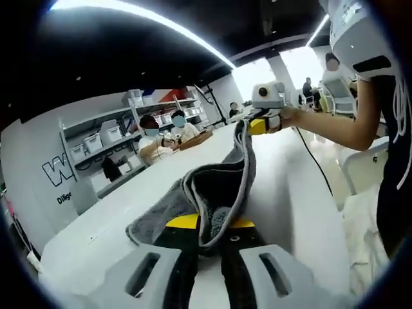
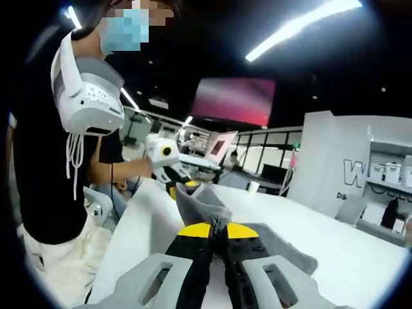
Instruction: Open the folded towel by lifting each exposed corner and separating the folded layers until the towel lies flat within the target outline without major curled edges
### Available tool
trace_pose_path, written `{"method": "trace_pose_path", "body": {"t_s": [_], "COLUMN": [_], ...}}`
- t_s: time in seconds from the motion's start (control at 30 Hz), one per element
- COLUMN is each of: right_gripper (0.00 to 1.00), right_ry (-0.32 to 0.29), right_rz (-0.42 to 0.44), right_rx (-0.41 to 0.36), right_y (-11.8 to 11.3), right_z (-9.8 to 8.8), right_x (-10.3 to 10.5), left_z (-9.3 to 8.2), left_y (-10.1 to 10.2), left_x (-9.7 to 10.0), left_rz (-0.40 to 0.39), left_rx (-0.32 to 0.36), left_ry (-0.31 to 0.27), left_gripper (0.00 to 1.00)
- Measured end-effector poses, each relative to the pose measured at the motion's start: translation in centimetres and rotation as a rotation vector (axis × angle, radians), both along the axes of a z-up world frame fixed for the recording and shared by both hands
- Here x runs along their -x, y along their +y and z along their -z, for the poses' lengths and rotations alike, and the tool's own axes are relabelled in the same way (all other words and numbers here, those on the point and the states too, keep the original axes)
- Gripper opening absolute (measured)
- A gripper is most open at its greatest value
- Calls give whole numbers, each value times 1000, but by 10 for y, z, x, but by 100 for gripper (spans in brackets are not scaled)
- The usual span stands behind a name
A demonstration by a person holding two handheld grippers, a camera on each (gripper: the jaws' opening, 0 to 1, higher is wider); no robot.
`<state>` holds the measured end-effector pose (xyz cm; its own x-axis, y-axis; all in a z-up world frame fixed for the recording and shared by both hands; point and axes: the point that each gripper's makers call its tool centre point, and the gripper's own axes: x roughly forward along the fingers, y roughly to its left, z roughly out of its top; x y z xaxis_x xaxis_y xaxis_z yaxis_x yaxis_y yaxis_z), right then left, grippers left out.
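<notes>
grey towel (image 1: 222,183) stretched above the long white table (image 1: 290,193) between two grippers, sagging in the middle. in the left gripper view, left gripper (image 1: 207,239) at the bottom, yellow-tipped jaws closed narrow on the near edge of the cloth, a fold bunched right between them. from there, a strip of towel with a pale stitched hem rising toward the right gripper (image 1: 261,123), clamped on the far corner and held by a person's hand (image 1: 288,117). lower layers spread on the tabletop to the left of the jaws, one edge curled. in the right gripper view, right gripper (image 2: 216,241) likewise closed on the towel (image 2: 206,203), yellow tips pinching a raised peak of cloth, more grey fabric lying flat on the table (image 2: 335,244) to the right. beyond the peak, the left gripper (image 2: 177,185) at the other end, jaws hidden by the cloth, cannot tell their gap from here. person in a black top (image 2: 45,148) standing at the table's edge. shelves with white bins (image 1: 109,138) along the far wall, two seated people (image 1: 164,132) behind the table's far end.
</notes>
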<state>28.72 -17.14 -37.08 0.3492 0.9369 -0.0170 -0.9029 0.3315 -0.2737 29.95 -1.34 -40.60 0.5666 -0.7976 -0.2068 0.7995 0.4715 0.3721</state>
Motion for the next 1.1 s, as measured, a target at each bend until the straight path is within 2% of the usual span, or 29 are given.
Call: {"method": "trace_pose_path", "body": {"t_s": [0.2, 0.47, 0.67, 0.9, 1.1], "right_gripper": [0, 0, 0, 0, 0], "right_ry": [26, 31, 54, 86, 98], "right_rz": [12, 40, 44, 55, 70], "right_rx": [-1, -12, 7, 14, 25], "right_y": [-4, -10, -10, -14, -18], "right_z": [7, 9, 20, 32, 38], "right_x": [5, 7, 16, 21, 23], "left_z": [3, 7, 12, 26, 30], "left_y": [-1, -8, -5, -7, -9], "left_x": [7, 16, 20, 29, 33], "left_rz": [18, 47, 55, 72, 71], "left_rx": [-17, -50, -50, -66, -49], "left_ry": [1, -8, 12, 47, 70], "left_gripper": [9, 10, 10, 9, 9]}}
